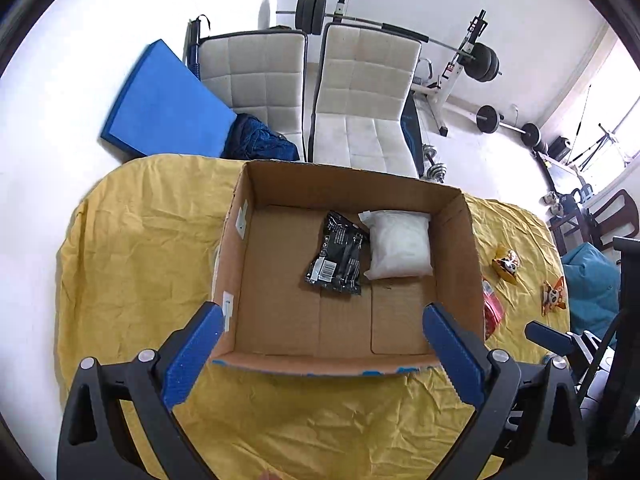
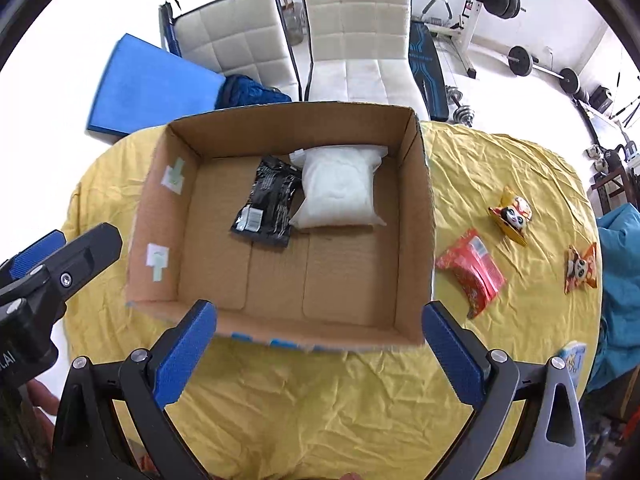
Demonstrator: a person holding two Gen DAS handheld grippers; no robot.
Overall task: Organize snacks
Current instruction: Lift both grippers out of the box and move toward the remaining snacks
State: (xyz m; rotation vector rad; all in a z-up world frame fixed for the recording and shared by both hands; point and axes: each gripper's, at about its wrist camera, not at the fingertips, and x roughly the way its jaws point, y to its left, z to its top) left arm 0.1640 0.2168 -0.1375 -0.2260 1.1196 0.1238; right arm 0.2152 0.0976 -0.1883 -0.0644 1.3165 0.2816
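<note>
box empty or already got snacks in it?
Not empty: the cardboard box holds a black packet and a white bag lying flat.

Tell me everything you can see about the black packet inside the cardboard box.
The black packet is a crinkly, glossy pouch with white print and a white barcode label near its lower corner. It lies flat on the floor of the cardboard box, slightly skewed, towards the far wall. Its right edge meets the white bag, which seems to overlap it a little. It looks sealed. No gripper touches it.
</note>
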